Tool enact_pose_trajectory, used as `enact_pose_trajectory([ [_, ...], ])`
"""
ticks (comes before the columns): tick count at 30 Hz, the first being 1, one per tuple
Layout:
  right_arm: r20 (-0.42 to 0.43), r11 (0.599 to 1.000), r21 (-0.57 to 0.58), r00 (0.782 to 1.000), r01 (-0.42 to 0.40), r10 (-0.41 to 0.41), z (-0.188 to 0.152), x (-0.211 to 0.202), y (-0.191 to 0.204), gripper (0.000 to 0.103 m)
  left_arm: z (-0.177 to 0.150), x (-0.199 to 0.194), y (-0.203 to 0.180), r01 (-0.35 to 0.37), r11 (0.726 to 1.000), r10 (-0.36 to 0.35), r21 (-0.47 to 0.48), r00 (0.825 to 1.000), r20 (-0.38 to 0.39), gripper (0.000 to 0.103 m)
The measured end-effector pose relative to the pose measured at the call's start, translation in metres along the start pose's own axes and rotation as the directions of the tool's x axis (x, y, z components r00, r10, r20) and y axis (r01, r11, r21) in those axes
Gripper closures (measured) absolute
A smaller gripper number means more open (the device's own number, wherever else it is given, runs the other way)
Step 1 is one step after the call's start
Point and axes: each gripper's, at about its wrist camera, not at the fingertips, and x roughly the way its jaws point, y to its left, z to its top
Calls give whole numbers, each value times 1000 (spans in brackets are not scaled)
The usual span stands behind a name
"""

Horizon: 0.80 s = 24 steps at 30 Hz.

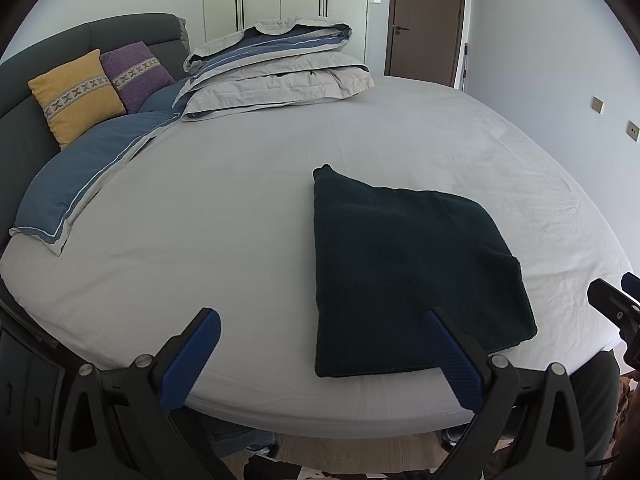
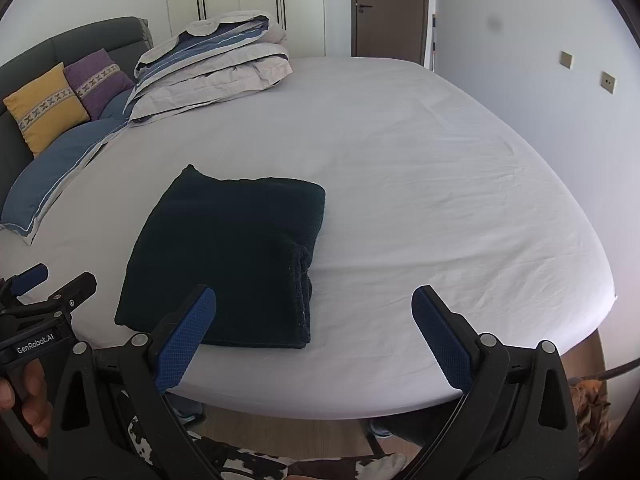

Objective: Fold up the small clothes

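Note:
A dark green folded cloth [image 1: 412,276] lies flat on the white bed sheet [image 1: 240,200] near the front edge; it also shows in the right wrist view [image 2: 228,260]. My left gripper [image 1: 324,324] is open and empty, held above the bed's front edge, its right finger in front of the cloth's near edge. My right gripper [image 2: 314,304] is open and empty, its left finger in front of the cloth's near edge. The right gripper shows at the right edge of the left wrist view [image 1: 616,304]. The left gripper shows at the left of the right wrist view [image 2: 48,292].
A folded duvet [image 1: 276,68] sits at the back of the bed. A blue pillow [image 1: 80,184], a yellow cushion [image 1: 76,96] and a purple cushion [image 1: 136,74] lie at the back left by the dark headboard [image 1: 24,80]. A wall [image 2: 540,80] runs along the right.

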Motion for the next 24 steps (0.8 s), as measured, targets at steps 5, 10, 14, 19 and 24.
enact_pose_trajectory([
  [5,0,1000,-1,1000,-1,1,0,0,1,3,0,0,0,1,1000,-1,0,1000,0,0],
  [10,0,1000,-1,1000,-2,2,0,0,1,3,0,0,-1,0,1000,0,1,1000,-1,0],
  [14,1,1000,-4,1000,-3,3,0,0,1,3,-1,0,-2,-1,1000,1,1,1000,-1,0],
  [19,0,1000,-5,1000,-5,5,0,1,1,3,-1,1,-2,1,1000,-1,3,1000,-2,0],
  [24,0,1000,-8,1000,-8,8,-1,1,2,3,0,2,-3,2,1000,-2,6,1000,-3,0],
])
